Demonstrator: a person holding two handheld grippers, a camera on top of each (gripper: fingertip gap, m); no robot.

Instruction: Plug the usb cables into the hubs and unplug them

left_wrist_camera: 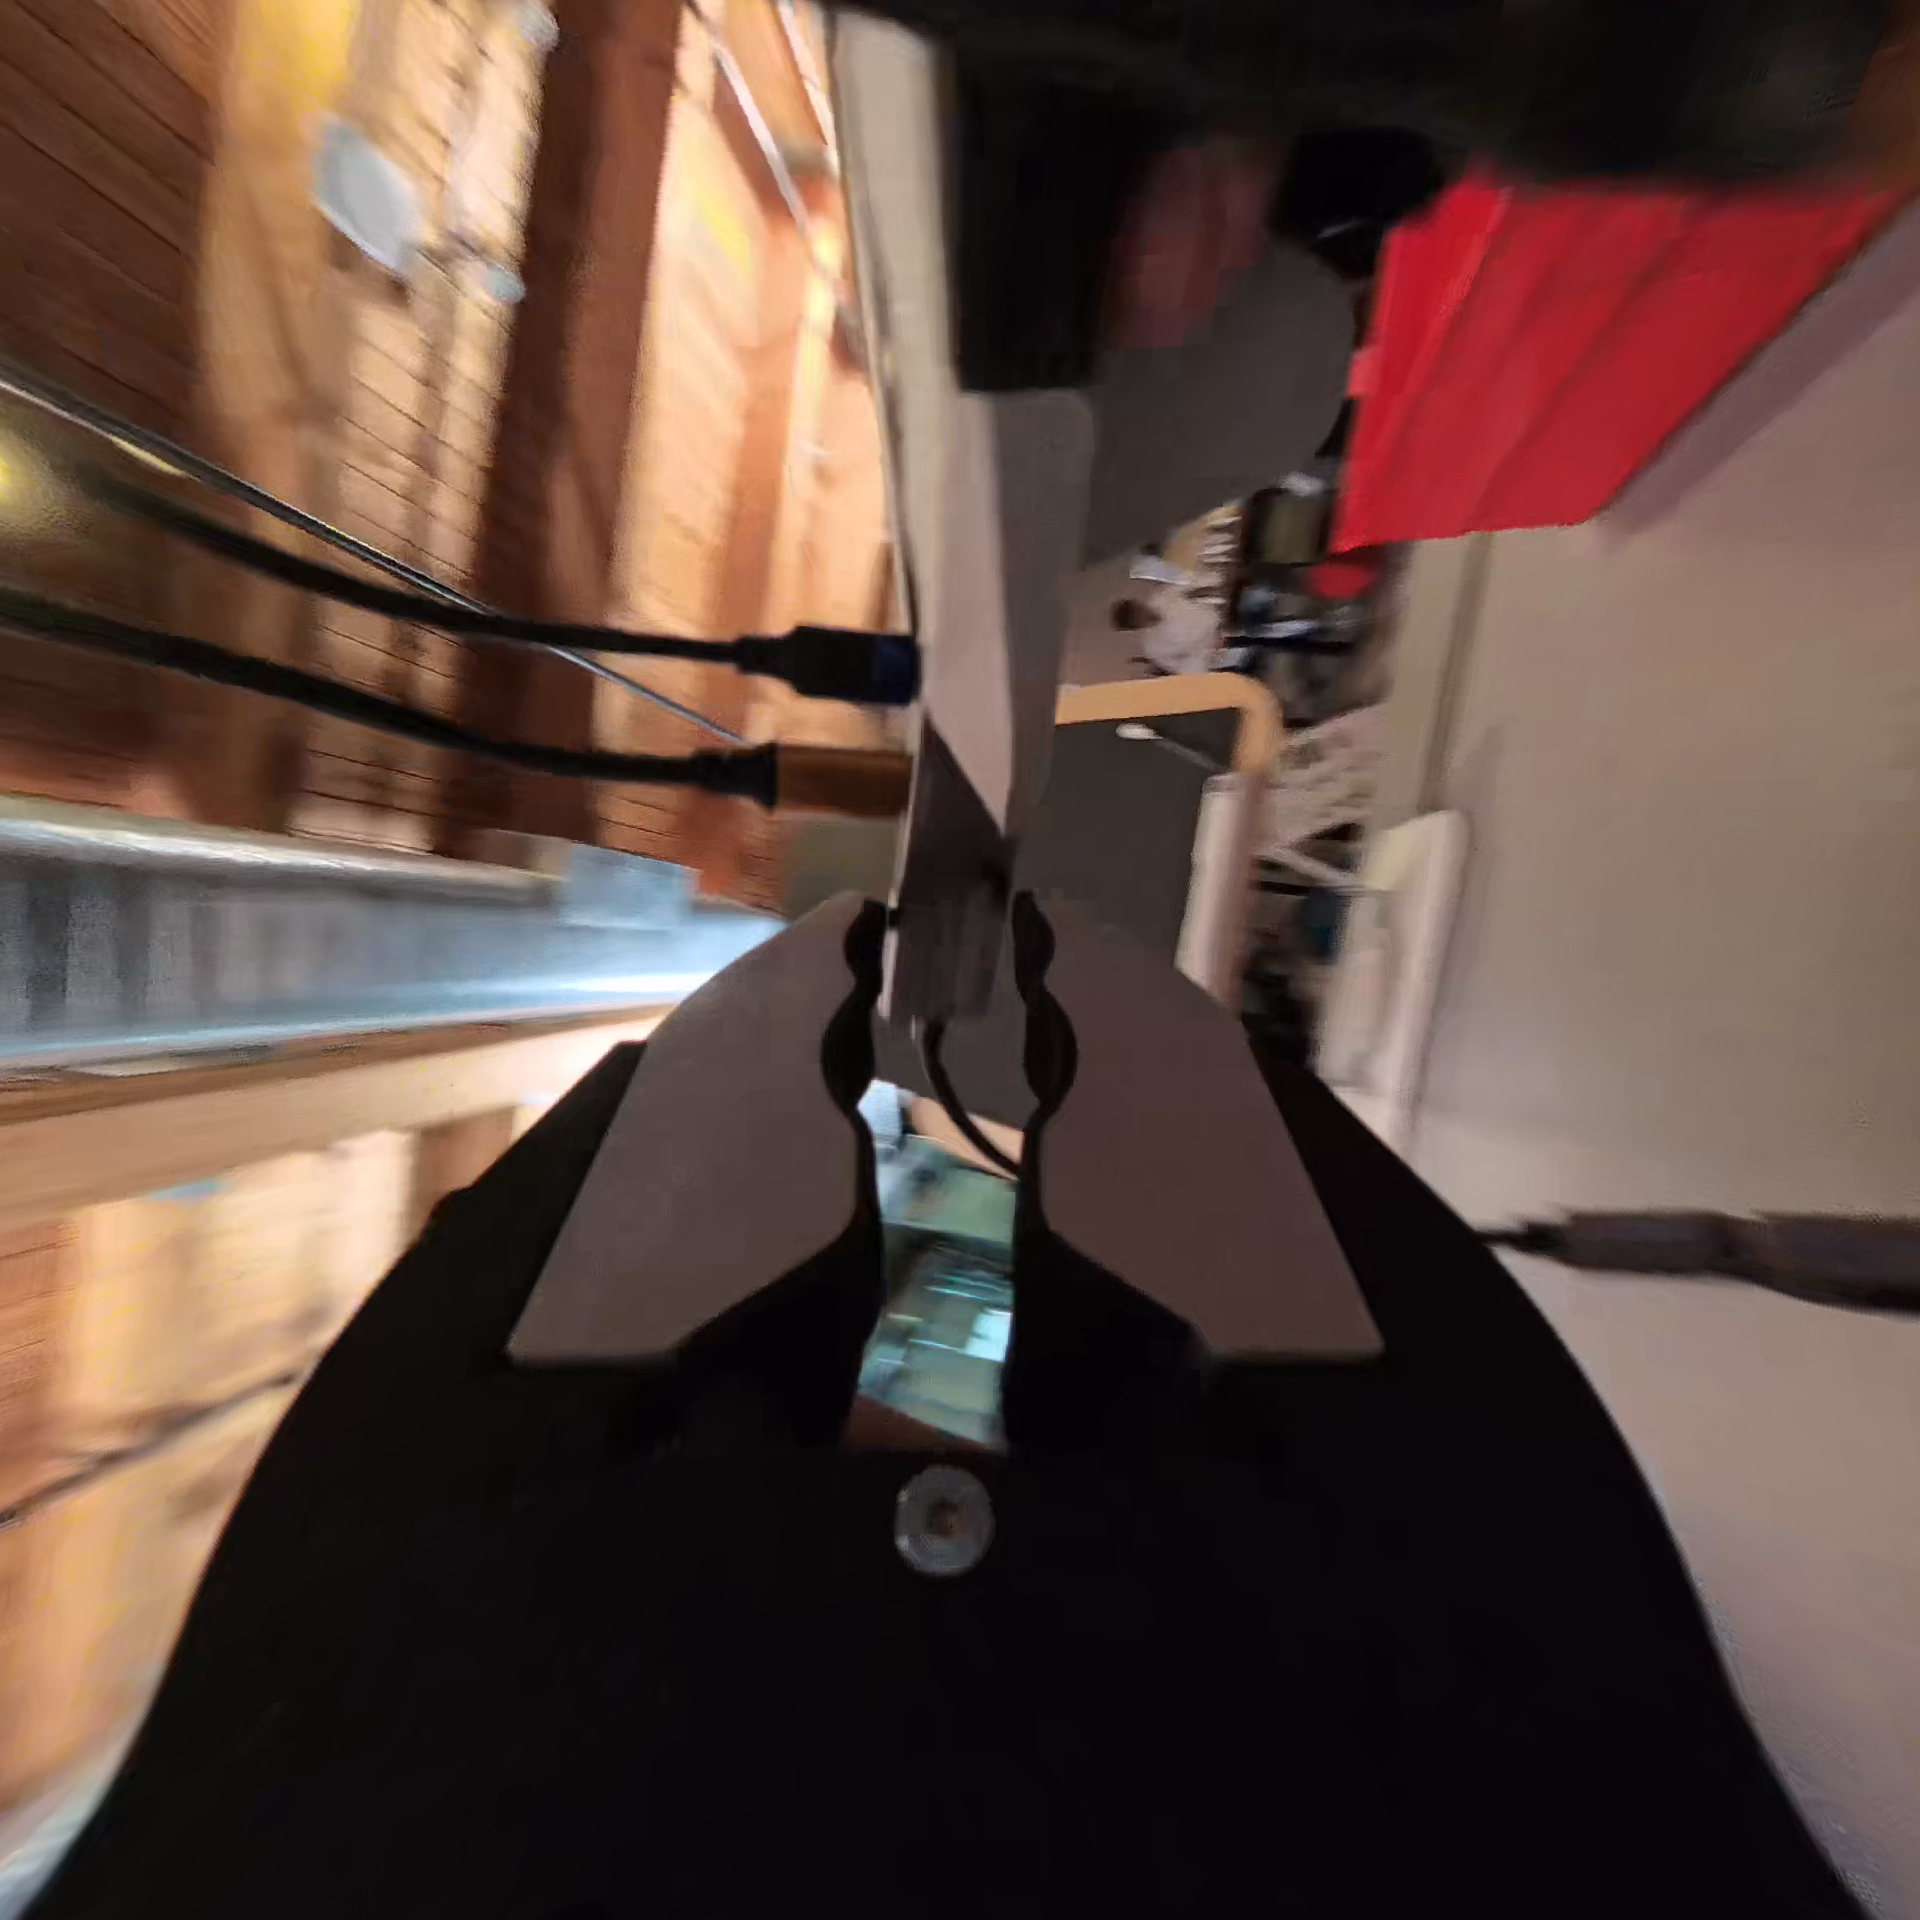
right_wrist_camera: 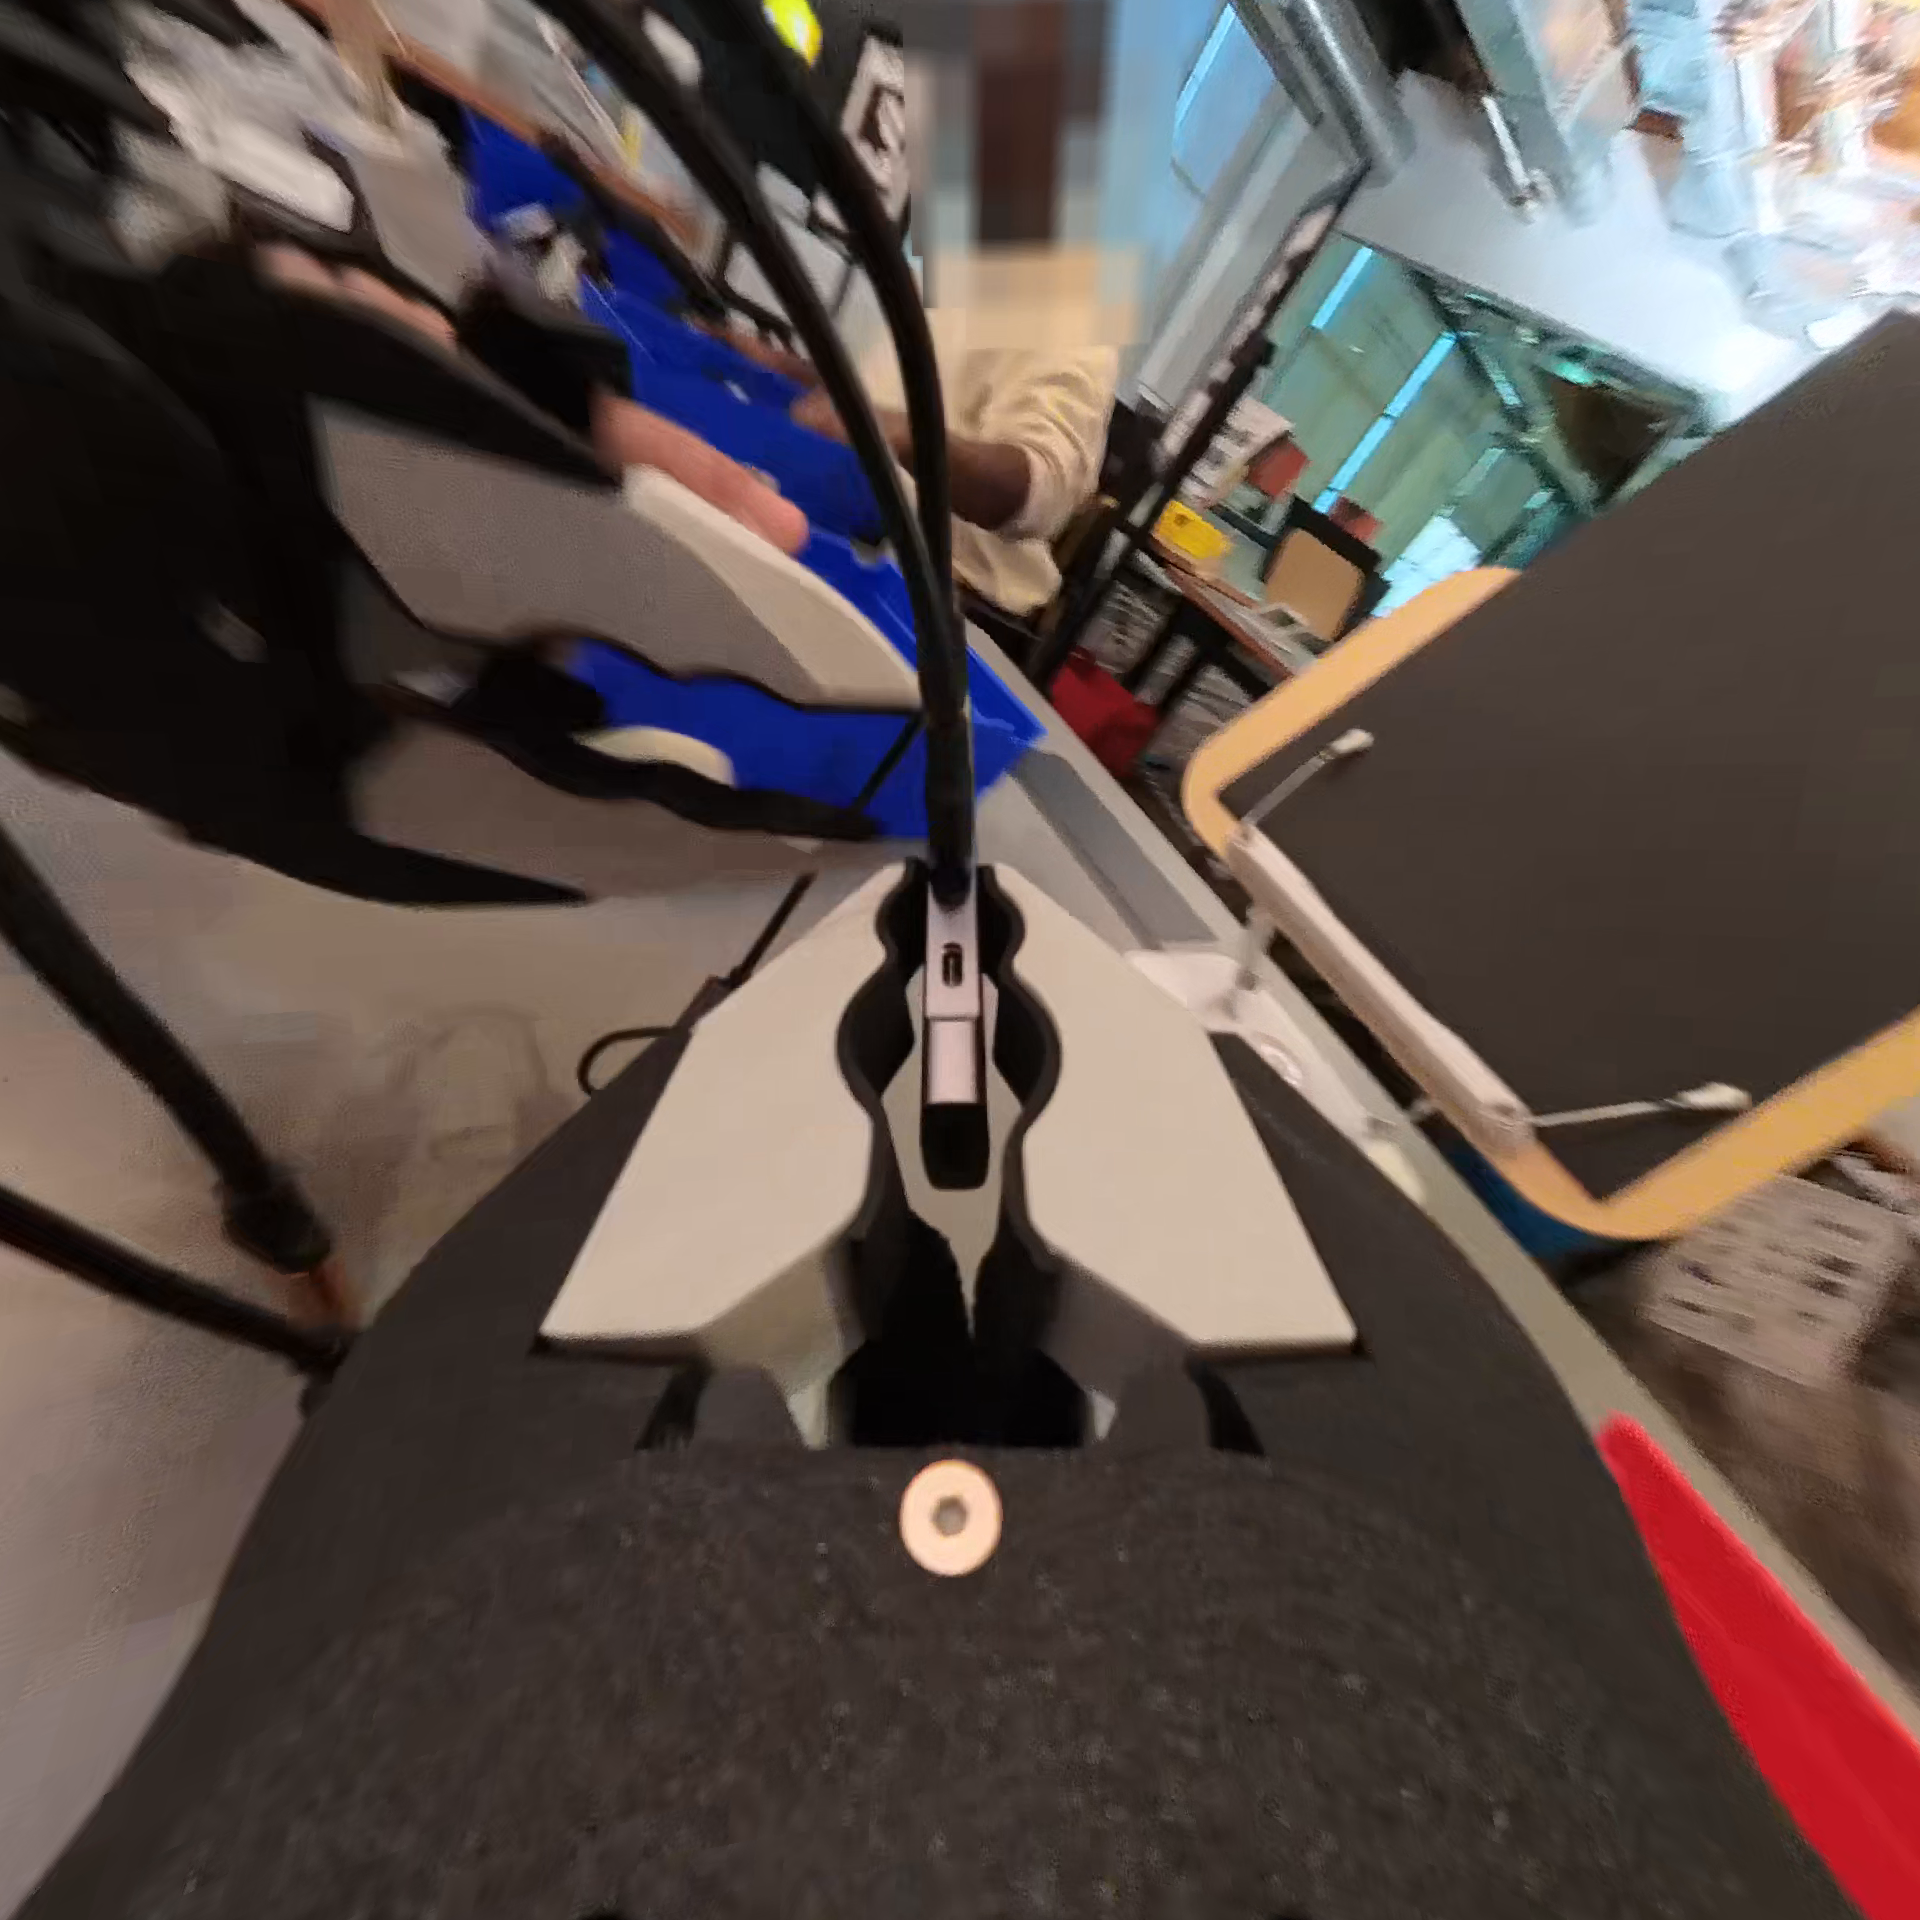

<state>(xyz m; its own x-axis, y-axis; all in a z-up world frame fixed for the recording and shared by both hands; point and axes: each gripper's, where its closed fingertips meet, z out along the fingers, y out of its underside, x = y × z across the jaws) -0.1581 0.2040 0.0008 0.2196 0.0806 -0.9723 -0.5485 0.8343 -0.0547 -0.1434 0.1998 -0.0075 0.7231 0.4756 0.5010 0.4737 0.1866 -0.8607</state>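
The left wrist view is turned sideways and blurred. My left gripper [left_wrist_camera: 948,920] is shut on the edge of a thin grey slab-shaped device [left_wrist_camera: 971,582]. Two black cables are plugged into the device's left side: one with a blue-tipped plug [left_wrist_camera: 862,665], one with a copper-coloured plug [left_wrist_camera: 831,777]. My right gripper [right_wrist_camera: 951,899] is shut on a silver plug [right_wrist_camera: 951,1013], whose black cable [right_wrist_camera: 925,468] arches up and away. The left gripper [right_wrist_camera: 623,592], held by a hand [right_wrist_camera: 717,488], shows at the upper left of the right wrist view.
Blue bins [right_wrist_camera: 769,727] stand behind the left gripper on a grey table [right_wrist_camera: 260,1039]. A dark panel with a light wooden rim [right_wrist_camera: 1579,831] stands at the right. A person's arm in a cream sleeve [right_wrist_camera: 1039,436] is beyond the bins. A red sheet [left_wrist_camera: 1558,364] lies at the side.
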